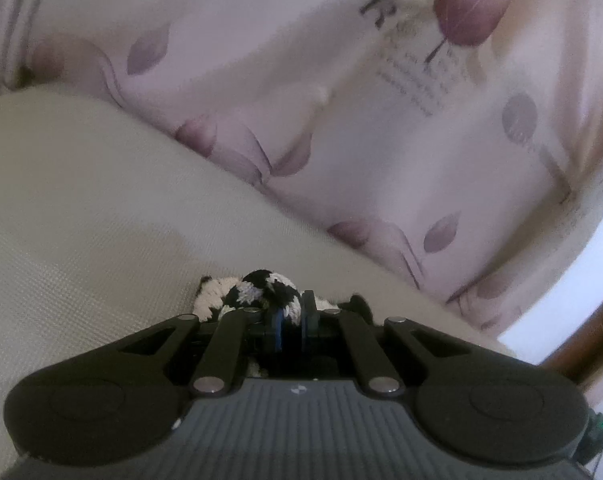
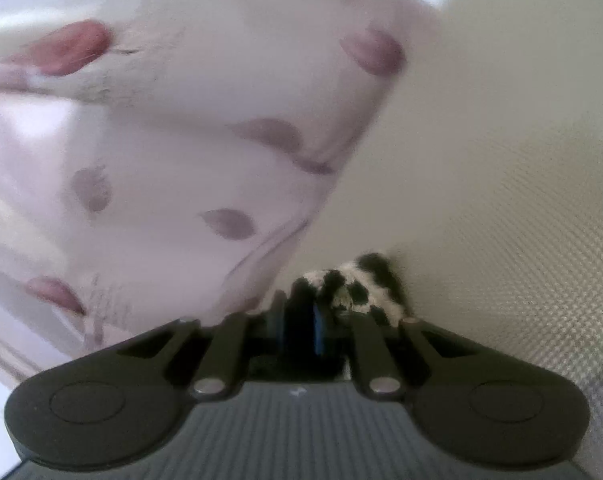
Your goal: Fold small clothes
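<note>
A small fuzzy black-and-white garment bunches up right at my left gripper. The left jaws are nearly together and pinch a fold of it. In the right wrist view the same fuzzy garment sits at my right gripper, whose jaws are also closed on its edge. Most of the garment is hidden behind the gripper bodies. Both grippers are low over a cream textured mattress surface.
A pale pink bedsheet with purple leaf print lies bunched beyond the cream surface, also in the right wrist view. The cream surface fills the right of the right wrist view. A brown wooden edge shows at the far right.
</note>
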Demonstrator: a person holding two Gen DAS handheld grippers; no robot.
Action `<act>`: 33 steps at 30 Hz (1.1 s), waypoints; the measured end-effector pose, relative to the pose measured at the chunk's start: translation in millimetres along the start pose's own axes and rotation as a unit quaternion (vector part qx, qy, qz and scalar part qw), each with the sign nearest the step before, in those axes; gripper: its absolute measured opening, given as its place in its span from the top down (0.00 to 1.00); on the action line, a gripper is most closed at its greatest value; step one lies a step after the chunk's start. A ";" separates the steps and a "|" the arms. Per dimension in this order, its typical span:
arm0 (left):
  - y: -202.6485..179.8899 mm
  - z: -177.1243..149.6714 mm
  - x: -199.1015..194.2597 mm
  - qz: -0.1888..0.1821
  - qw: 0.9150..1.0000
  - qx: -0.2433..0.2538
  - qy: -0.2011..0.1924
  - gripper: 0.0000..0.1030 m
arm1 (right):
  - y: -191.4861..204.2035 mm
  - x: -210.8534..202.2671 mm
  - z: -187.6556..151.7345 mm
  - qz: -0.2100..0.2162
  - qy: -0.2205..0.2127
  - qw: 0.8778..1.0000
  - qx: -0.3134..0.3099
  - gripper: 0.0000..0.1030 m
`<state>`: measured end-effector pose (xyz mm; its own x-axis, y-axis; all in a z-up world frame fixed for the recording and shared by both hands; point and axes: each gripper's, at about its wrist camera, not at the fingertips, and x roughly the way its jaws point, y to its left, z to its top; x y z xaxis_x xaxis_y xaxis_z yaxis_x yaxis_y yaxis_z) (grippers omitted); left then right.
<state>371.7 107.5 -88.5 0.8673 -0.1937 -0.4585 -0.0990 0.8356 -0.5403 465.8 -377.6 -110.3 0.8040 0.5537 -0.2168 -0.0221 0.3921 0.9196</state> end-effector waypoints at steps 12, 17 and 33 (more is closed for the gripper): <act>1.8 12.4 -41.4 0.011 0.996 0.002 -0.089 0.03 | -2.3 -65.6 10.5 0.086 -0.053 0.995 -0.015 0.10; -2.5 8.2 -50.9 0.032 0.995 0.056 -0.072 0.03 | 23.4 -72.5 -6.5 0.002 -0.028 0.990 -0.136 0.10; 26.4 -37.7 -49.7 -0.011 0.995 0.080 0.065 0.89 | 13.9 -84.6 -63.2 -0.057 0.051 0.975 -0.210 0.78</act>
<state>307.6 119.8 -106.6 0.7970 -0.2682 -0.5411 0.0066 0.8998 -0.4363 359.9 -372.5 -99.9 0.7530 0.5503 -0.3608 -0.1940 0.7097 0.6773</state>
